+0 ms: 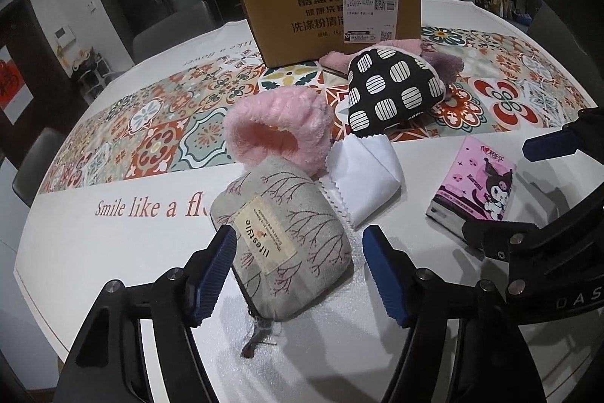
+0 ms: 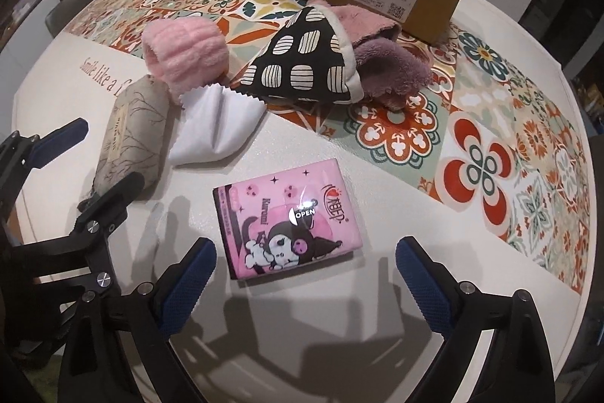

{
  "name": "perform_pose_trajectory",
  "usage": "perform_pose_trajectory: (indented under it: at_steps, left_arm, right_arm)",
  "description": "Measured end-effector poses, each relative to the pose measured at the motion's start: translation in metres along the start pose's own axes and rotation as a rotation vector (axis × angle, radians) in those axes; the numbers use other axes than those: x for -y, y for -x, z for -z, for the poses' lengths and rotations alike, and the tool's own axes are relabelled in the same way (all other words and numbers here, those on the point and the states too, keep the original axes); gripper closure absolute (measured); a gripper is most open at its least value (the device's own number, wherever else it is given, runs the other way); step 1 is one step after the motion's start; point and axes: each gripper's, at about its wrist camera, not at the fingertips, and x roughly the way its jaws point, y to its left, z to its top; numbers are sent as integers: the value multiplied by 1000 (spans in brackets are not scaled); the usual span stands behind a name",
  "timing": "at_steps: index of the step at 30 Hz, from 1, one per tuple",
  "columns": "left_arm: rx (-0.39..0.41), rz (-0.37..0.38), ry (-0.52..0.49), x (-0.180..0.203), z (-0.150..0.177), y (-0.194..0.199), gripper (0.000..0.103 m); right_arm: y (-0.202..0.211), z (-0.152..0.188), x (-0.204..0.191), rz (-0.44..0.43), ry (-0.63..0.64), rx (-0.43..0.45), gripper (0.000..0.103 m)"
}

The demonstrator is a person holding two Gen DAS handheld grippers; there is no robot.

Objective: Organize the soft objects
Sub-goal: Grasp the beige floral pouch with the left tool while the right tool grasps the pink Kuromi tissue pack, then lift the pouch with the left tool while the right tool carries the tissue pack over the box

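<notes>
The left gripper (image 1: 298,269) is standing with its jaws spread wide and nothing clamped, straddling the near end of a grey zip pouch (image 1: 281,237) that is lying on the white table (image 1: 94,252); whether the blue pads are touching the fabric cannot be told. The right gripper (image 2: 305,280) is likewise hanging released, its fingers flanking but clear of a pink tissue pack (image 2: 288,220) lying flat at its 12 o'clock. From the pouch, a white cloth (image 1: 362,180) is sitting at 1 o'clock, touching a pink fluffy band (image 1: 277,135) at 12. Beyond them a black patterned pouch (image 1: 392,89) is resting against a purple towel (image 2: 392,70), with a cardboard box (image 1: 332,6) standing upright behind, at the far 12 o'clock.
</notes>
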Motion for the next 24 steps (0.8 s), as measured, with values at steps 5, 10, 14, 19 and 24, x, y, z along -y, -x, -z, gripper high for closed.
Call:
perform_pose_trajectory:
  at_steps: [5, 10, 14, 19, 24]
  left_arm:
    - [-15, -7, -21, 7, 0, -8, 44]
    - [-39, 3, -22, 11, 4, -14, 61]
    - [-46, 3, 9, 6, 4, -12, 73]
    - [-77, 32, 63, -6, 4, -12, 86]
    - [-57, 85, 120, -20, 0, -1, 89]
  right_arm:
    - [-6, -3, 0, -8, 6, -1, 11]
    - [-11, -5, -1, -24, -2, -2, 17]
    - [-11, -5, -3, -44, -18, -4, 25]
    - [-10, -3, -3, -31, -47, -2, 26]
    - [-2, -1, -6, -34, -73, 13, 26]
